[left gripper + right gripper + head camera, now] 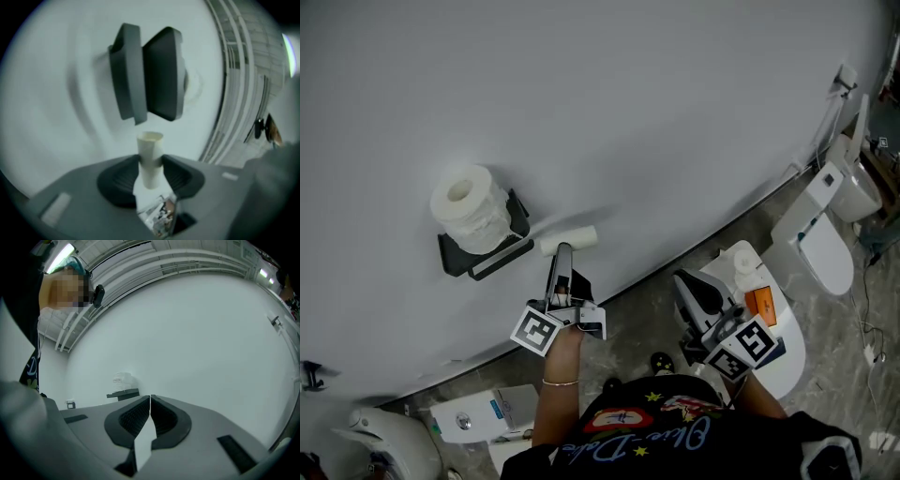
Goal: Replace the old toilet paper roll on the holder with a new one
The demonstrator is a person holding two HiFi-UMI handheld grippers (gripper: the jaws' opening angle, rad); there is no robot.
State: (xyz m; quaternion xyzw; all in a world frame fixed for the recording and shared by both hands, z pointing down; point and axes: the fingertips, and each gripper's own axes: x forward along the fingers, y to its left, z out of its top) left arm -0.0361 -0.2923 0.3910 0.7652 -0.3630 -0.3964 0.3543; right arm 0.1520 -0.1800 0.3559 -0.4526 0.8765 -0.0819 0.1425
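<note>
A black wall holder (pixel 487 262) carries a full white paper roll (pixel 469 208) on its top shelf. Just right of it, my left gripper (pixel 563 255) is shut on a bare cardboard tube (pixel 569 240), which lies crosswise near the wall. In the left gripper view the tube (pixel 150 159) stands pinched between the pads, its open end aimed at the holder (pixel 161 75) ahead. My right gripper (pixel 682 279) hangs further right, shut with nothing in it. The right gripper view shows its pads (pixel 140 416) pressed together, the holder (pixel 123 394) and roll (pixel 123 379) small in the distance.
A white toilet (pixel 820 244) stands at the right by the wall. A white rounded unit (pixel 778 352) with an orange item (pixel 760 306) lies under the right gripper. A white box (pixel 483 412) sits low left. A small hook (pixel 311 375) is on the wall at far left.
</note>
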